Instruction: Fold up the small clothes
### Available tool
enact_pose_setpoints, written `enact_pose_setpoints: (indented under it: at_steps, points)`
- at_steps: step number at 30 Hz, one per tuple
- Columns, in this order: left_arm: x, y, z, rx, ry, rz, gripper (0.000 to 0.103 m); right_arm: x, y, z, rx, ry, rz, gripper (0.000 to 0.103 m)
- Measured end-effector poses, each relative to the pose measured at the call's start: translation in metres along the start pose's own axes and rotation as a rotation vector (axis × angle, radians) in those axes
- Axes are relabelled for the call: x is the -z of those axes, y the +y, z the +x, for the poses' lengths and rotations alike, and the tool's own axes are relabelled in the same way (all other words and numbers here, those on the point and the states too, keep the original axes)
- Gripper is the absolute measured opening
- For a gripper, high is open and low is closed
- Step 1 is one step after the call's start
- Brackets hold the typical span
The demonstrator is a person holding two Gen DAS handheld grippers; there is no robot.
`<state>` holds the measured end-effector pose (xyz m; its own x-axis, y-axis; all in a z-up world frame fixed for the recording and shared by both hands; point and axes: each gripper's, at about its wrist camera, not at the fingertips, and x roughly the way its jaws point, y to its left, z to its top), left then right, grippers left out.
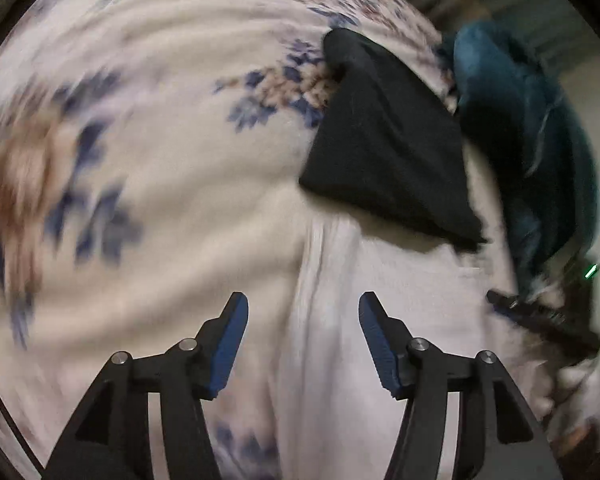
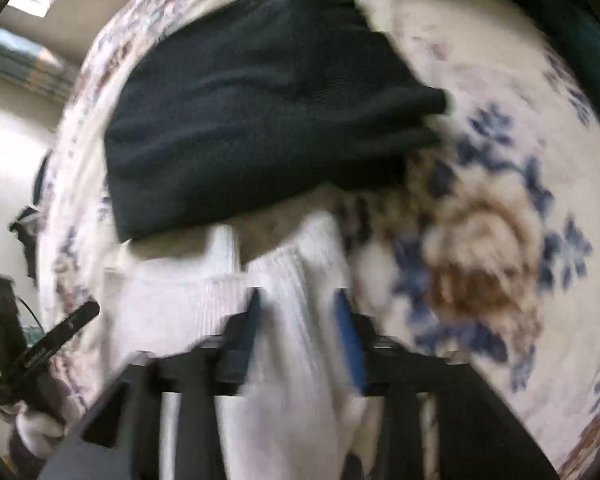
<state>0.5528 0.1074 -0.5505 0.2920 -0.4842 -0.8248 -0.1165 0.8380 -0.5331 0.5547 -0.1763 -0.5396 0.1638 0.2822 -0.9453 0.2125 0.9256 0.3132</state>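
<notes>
— White ribbed garment (image 2: 292, 320) caught in the right gripper (image 2: 298, 320), yes?
— Yes, the jaws pinch a bunched fold; its long axis runs straight ahead from them, toward the folded black cloth (image 2: 260, 108) on the floral blanket (image 2: 520, 208).
— And the left gripper (image 1: 304, 344)?
— Jaws spread, holding nothing; the garment stretches forward between them.

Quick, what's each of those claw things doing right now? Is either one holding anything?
Left gripper: jaws open, empty, above the white garment.
Right gripper: white garment between the jaws; too blurred to tell if it's clamped.
</notes>
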Motion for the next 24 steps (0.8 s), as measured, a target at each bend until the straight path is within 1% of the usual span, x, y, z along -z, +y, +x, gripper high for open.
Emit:
enact_pose_setpoints:
  at_steps: [2, 4, 5, 6, 7, 8, 9, 10, 11, 12, 13, 16, 17, 18, 20, 21, 22, 23, 24]
  points:
    - [0.025, 0.013, -0.008, 0.086, 0.020, -0.091, 0.055, 0.021, -0.016, -0.017, -0.060, 0.003, 0.035, 0.049]
    - [0.047, 0.017, -0.006, 0.128, 0.045, -0.128, 0.055, 0.045, -0.032, -0.025, -0.123, 0.036, 0.079, 0.049]
    - [0.055, 0.014, -0.003, 0.134, 0.051, -0.119, 0.055, 0.055, -0.036, -0.026, -0.153, 0.053, 0.097, 0.049]
    - [0.058, 0.011, 0.001, 0.119, 0.046, -0.112, 0.055, 0.066, -0.040, -0.025, -0.183, 0.074, 0.117, 0.049]
    - [0.059, 0.008, 0.003, 0.107, 0.030, -0.109, 0.052, 0.075, -0.042, -0.022, -0.208, 0.094, 0.136, 0.049]
    - [0.062, 0.003, 0.006, 0.114, -0.009, -0.105, 0.042, 0.085, -0.045, -0.015, -0.237, 0.123, 0.166, 0.049]
    - [0.062, 0.001, 0.007, 0.099, -0.024, -0.096, 0.005, 0.092, -0.046, -0.011, -0.251, 0.122, 0.178, 0.044]
    - [0.060, -0.006, 0.009, 0.058, -0.032, -0.067, 0.007, 0.099, -0.045, -0.011, -0.247, 0.065, 0.176, 0.031]
    - [0.058, -0.010, 0.007, 0.027, -0.055, -0.043, 0.007, 0.102, -0.043, -0.010, -0.224, 0.030, 0.164, 0.005]
    - [0.057, -0.009, 0.006, -0.003, -0.074, -0.032, 0.006, 0.103, -0.040, -0.009, -0.212, 0.023, 0.149, 0.005]
    - [0.057, -0.005, 0.007, -0.033, -0.077, -0.034, 0.006, 0.103, -0.038, -0.011, -0.192, -0.003, 0.135, 0.005]
    - [0.054, 0.021, 0.028, -0.064, -0.036, -0.105, 0.005, 0.098, -0.038, -0.018, -0.103, -0.063, 0.114, 0.004]
    - [0.055, 0.028, 0.030, -0.055, -0.016, -0.119, 0.005, 0.096, -0.044, -0.012, -0.085, -0.045, 0.122, 0.004]
    - [0.055, 0.028, 0.028, -0.043, -0.012, -0.121, 0.006, 0.095, -0.046, -0.003, -0.080, -0.006, 0.127, 0.004]
    - [0.051, 0.022, 0.016, 0.033, -0.015, -0.123, 0.008, 0.091, -0.044, 0.009, -0.100, 0.053, 0.134, 0.004]
    - [0.050, 0.021, 0.010, 0.068, -0.015, -0.130, 0.013, 0.090, -0.043, 0.007, -0.116, 0.060, 0.133, 0.005]
    - [0.051, 0.021, 0.004, 0.099, -0.021, -0.142, 0.036, 0.088, -0.042, 0.005, -0.147, 0.069, 0.131, 0.009]
    - [0.051, 0.023, -0.001, 0.134, -0.038, -0.158, 0.072, 0.087, -0.044, -0.001, -0.198, 0.082, 0.133, 0.024]
    - [0.052, 0.027, -0.005, 0.165, -0.060, -0.175, 0.082, 0.088, -0.045, -0.006, -0.231, 0.073, 0.139, 0.050]
